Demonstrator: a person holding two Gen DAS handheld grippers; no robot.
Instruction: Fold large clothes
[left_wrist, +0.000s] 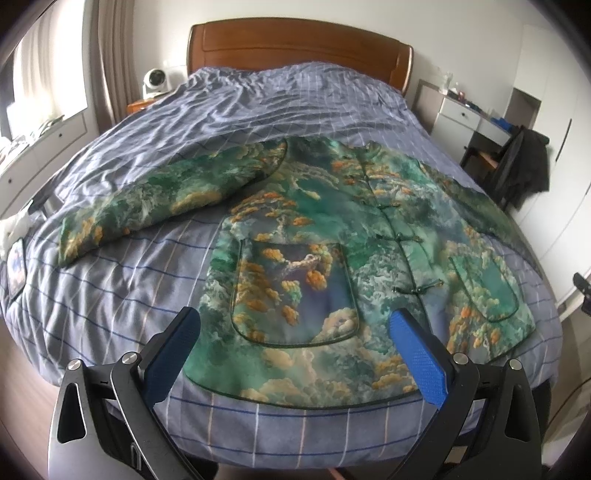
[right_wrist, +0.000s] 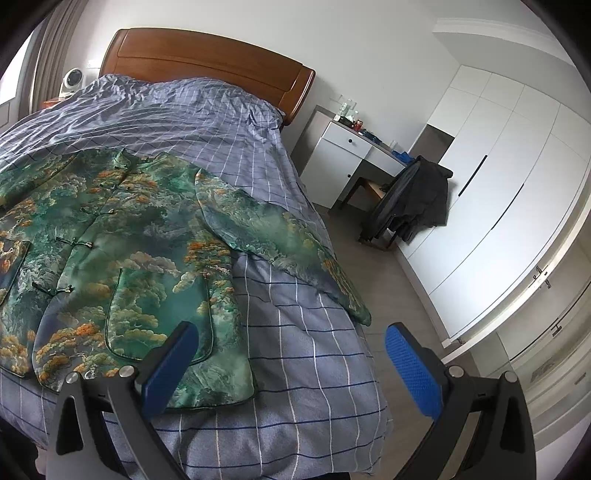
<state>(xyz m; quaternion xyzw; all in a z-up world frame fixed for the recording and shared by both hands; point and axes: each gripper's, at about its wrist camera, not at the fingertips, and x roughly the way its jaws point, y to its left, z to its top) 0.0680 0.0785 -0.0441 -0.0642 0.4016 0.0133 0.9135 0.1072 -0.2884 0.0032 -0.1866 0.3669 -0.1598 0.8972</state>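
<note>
A printed green jacket (left_wrist: 332, 236) lies flat and front-up on the bed (left_wrist: 110, 295), buttoned down the middle, its hem near the foot edge and just ahead of both tools. Its long axis runs from hem to collar, the collar (left_wrist: 369, 149) pointing toward the wooden headboard (left_wrist: 295, 44). One sleeve (left_wrist: 147, 199) slants out toward the bed's left side; the other sleeve (right_wrist: 280, 236) trails to the right edge, its cuff seemingly draping over, though the fisheye makes this uncertain. The left hand-held gripper (left_wrist: 295, 332) hovers spread above the hem by the patch pocket (left_wrist: 295, 291), gripping nothing; the right hand-held gripper (right_wrist: 291, 350) is likewise spread and empty, over the bare duvet beside the jacket's right hem corner. Folding looks not yet begun. A sound first move: pinch each sleeve near the cuff, lay it straight across the chest, smoothing wrinkles, then fold hem to collar along the long axis.
</note>
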